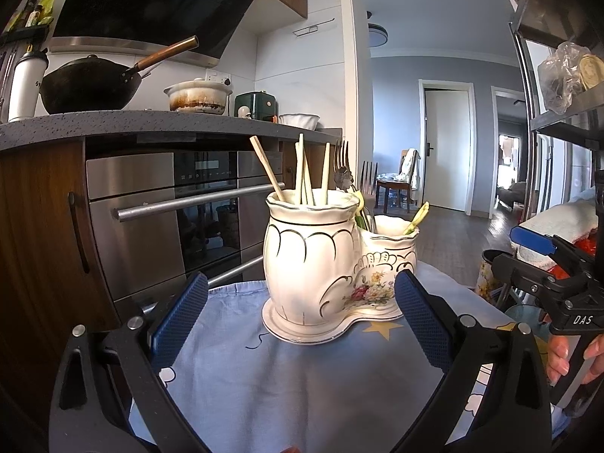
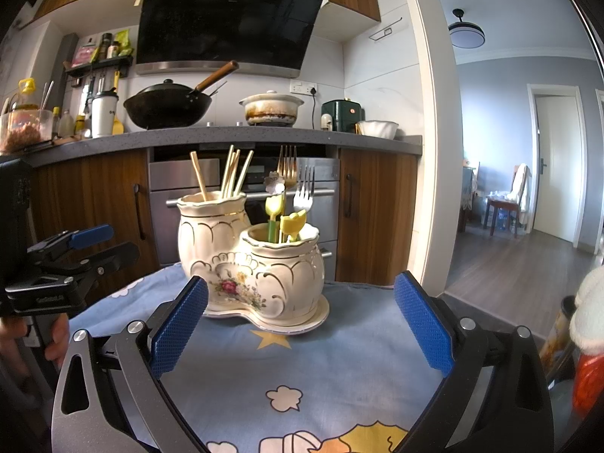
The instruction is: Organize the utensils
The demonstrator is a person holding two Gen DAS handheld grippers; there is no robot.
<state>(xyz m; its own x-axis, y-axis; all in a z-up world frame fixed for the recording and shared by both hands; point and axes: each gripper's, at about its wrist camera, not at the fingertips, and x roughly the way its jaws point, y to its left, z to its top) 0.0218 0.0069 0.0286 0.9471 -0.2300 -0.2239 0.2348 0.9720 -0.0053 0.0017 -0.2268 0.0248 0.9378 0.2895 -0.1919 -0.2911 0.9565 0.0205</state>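
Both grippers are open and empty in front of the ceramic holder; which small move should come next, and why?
Probably pull both grippers back. The chopsticks already stand in the tall pot, the forks in the low pot, and no loose utensil shows on the blue cloth.

**Utensil count**

One double ceramic holder (image 2: 249,264) is seen. Five chopsticks (image 2: 230,173) are counted in its taller pot, two forks (image 2: 304,192) and two yellow-topped picks (image 2: 292,222) in the lower pot.

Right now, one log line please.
left gripper open | right gripper open | chopsticks, forks in ceramic holder
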